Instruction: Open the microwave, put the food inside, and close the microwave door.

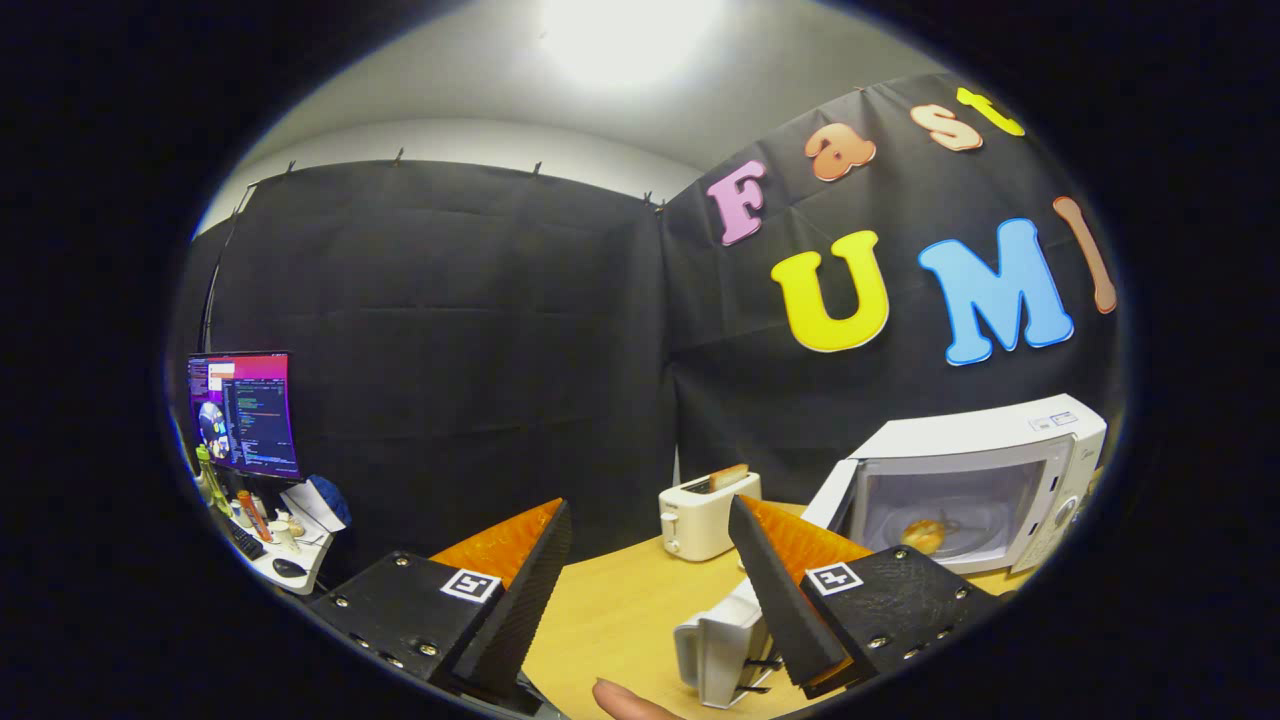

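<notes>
The white microwave stands on the wooden table, beyond my right finger. Its door hangs open, swung out toward the left. A round, golden-brown piece of food lies inside on the turntable. My gripper is open and held above the table, some way short of the microwave, with nothing between its fingers.
A white toaster with a slice sticking out stands at the table's back, just ahead of the fingers. A second white appliance sits under my right finger. A person's fingertip shows close below. Beyond my left finger, a lit monitor stands over a cluttered desk.
</notes>
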Motion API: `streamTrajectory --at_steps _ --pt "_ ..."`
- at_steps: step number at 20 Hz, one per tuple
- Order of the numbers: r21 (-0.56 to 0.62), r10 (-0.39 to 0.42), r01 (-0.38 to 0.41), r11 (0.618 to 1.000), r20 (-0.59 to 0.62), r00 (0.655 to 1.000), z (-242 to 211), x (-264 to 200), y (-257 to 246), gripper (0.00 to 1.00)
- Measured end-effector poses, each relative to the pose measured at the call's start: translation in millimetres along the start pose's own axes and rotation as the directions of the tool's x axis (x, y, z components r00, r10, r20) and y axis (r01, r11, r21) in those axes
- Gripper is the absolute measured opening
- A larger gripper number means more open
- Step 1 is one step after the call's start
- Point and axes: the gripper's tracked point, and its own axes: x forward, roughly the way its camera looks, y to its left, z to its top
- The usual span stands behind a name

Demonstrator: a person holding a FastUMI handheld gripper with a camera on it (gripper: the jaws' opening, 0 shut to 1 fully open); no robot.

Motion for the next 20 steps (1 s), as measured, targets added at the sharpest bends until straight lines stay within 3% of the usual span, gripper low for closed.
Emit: streamTrajectory --at_steps 5,6,9,11,12,14,16,20 --pt "-0.071 0.079 -0.086 0.994 -0.091 0.993 -53 19 42 0.91" --pt "-0.082 0.079 -0.087 0.993 -0.094 0.992 -60 23 45 0.77" --pt "-0.059 0.050 -0.058 0.997 -0.123 0.991 -88 32 40 0.65" --pt "-0.036 0.009 -0.017 0.999 -0.198 0.980 -115 38 31 0.30" --pt "-0.026 0.003 -0.009 1.000 -0.221 0.975 -126 41 26 0.25" --pt "-0.073 -0.059 0.043 0.996 -0.232 0.971 -137 44 11 0.24" --pt "-0.134 -0.087 0.059 0.989 -0.216 0.973 -142 46 2 0.05" --pt "-0.157 -0.177 0.143 0.977 -0.232 0.956 -159 37 -23 0.05"
